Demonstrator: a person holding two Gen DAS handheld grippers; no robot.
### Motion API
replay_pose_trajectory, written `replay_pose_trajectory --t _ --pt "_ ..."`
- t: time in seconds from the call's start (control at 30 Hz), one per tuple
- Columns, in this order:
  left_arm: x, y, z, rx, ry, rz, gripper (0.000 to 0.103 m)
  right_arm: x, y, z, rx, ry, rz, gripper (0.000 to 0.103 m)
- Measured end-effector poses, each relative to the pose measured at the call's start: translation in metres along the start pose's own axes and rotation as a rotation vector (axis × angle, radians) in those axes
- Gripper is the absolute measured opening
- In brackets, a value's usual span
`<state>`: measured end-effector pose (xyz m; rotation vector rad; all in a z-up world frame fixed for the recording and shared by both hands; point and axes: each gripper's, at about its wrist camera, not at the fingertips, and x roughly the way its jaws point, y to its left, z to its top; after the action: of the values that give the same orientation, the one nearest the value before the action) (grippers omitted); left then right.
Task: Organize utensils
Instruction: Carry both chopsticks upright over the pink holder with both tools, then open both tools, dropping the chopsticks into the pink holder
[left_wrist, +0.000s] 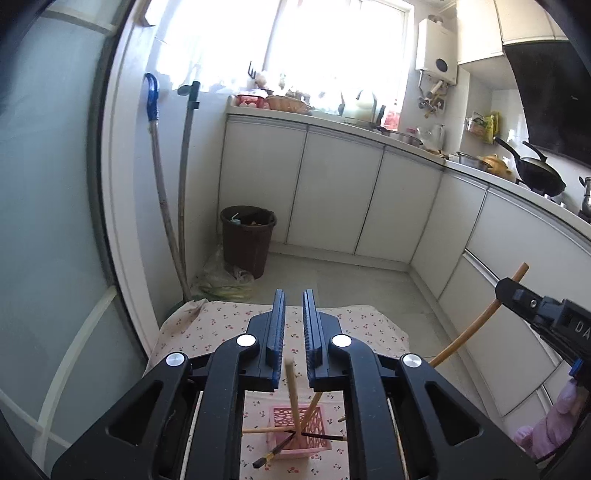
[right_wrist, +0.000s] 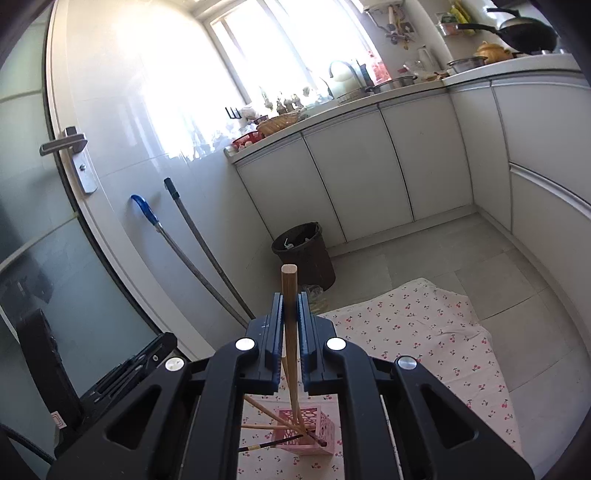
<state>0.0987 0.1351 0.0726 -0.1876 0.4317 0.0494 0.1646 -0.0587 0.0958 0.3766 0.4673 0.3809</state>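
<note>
A pink lattice holder (left_wrist: 301, 430) stands on a cherry-print cloth (left_wrist: 207, 328), with several wooden chopsticks and one dark one leaning in it. My left gripper (left_wrist: 294, 295) hovers above it, its jaws slightly apart. A wooden chopstick (left_wrist: 290, 384) stands upright in the holder below the jaw bases, clear of both pads. My right gripper (right_wrist: 290, 299) is shut on another wooden chopstick (right_wrist: 289, 284), whose lower end reaches down into the holder (right_wrist: 308, 432). In the left wrist view the right gripper (left_wrist: 504, 290) is at the right edge with that chopstick (left_wrist: 476, 326), held by a hand in a pink glove (left_wrist: 550, 424).
A brown waste bin (left_wrist: 248, 236) stands on the tiled floor beyond the cloth, with a plastic bag (left_wrist: 225, 282) beside it. Two mop handles (left_wrist: 173, 206) lean on the wall. White cabinets (left_wrist: 332, 192) run along the back and right. A glass door (right_wrist: 62, 144) is at the left.
</note>
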Motion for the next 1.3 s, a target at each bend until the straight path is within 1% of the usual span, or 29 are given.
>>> replay_pose_trajectory --t 0.03,0.07,0.13,0.2,0.27,0.43,0.53,0.57,0.6,0.67,0.7,0.73,0.77,0.87,0.97,1.03,1.1,1.17,1.23,1.3 --pt "-0.01 0.006 0.003 -0.03 -0.021 -0.006 0.019 0.001 0.004 -0.002 -0.011 0.001 -0.003 0.008" --pt "-0.017 0.011 0.005 -0.054 -0.038 -0.015 0.026 0.001 0.007 -0.004 -0.019 0.004 -0.002 0.008" --pt "-0.038 0.021 0.009 -0.1 -0.079 -0.026 0.026 0.002 0.013 -0.008 -0.035 0.01 -0.002 0.008" --pt "-0.054 0.029 0.011 -0.134 -0.115 -0.033 0.032 0.004 0.021 -0.013 -0.057 0.012 -0.012 0.008" --pt "-0.067 0.034 0.012 -0.151 -0.139 -0.044 0.034 0.006 0.027 -0.018 -0.075 0.017 -0.018 0.008" --pt "-0.07 0.038 0.014 -0.154 -0.133 -0.05 0.034 0.018 0.037 -0.028 -0.104 0.031 -0.03 0.008" --pt "-0.06 0.037 0.012 -0.148 -0.104 -0.05 0.034 0.032 0.04 -0.038 -0.119 0.037 -0.044 0.008" --pt "-0.058 0.037 0.01 -0.146 -0.097 -0.047 0.034 0.04 0.039 -0.042 -0.121 0.043 -0.042 0.008" --pt "-0.055 0.036 0.008 -0.141 -0.091 -0.044 0.034 0.047 0.037 -0.047 -0.117 0.05 -0.022 0.008" --pt "-0.052 0.035 0.005 -0.13 -0.085 -0.033 0.034 0.058 0.035 -0.062 -0.124 0.05 0.058 0.011" --pt "-0.051 0.035 0.004 -0.122 -0.083 -0.025 0.034 0.061 0.037 -0.067 -0.135 0.061 0.077 0.017" --pt "-0.05 0.034 0.003 -0.116 -0.08 -0.02 0.034 0.063 0.039 -0.071 -0.143 0.076 0.071 0.027" --pt "-0.05 0.034 0.003 -0.113 -0.077 -0.02 0.034 0.06 0.041 -0.074 -0.153 0.076 0.065 0.044" --pt "-0.053 0.033 0.002 -0.108 -0.073 -0.023 0.034 0.047 0.045 -0.073 -0.179 0.069 0.051 0.045" --pt "-0.056 0.028 0.001 -0.089 -0.064 -0.02 0.035 0.029 0.043 -0.072 -0.194 0.057 0.018 0.045" --pt "-0.054 0.023 -0.003 -0.073 -0.051 -0.018 0.039 0.019 0.04 -0.073 -0.212 0.06 -0.015 0.045" --pt "-0.052 0.018 -0.01 -0.056 -0.032 -0.01 0.045 0.01 0.035 -0.075 -0.224 0.059 -0.041 0.045" --pt "-0.048 0.012 -0.019 -0.038 0.004 -0.002 0.048 0.0 0.031 -0.079 -0.245 0.066 -0.086 0.045" --pt "-0.042 0.006 -0.03 -0.024 0.046 -0.003 0.051 -0.01 0.023 -0.085 -0.256 0.071 -0.122 0.048" --pt "-0.038 -0.001 -0.041 -0.004 0.08 -0.006 0.054 -0.019 0.014 -0.09 -0.256 0.078 -0.15 0.056"
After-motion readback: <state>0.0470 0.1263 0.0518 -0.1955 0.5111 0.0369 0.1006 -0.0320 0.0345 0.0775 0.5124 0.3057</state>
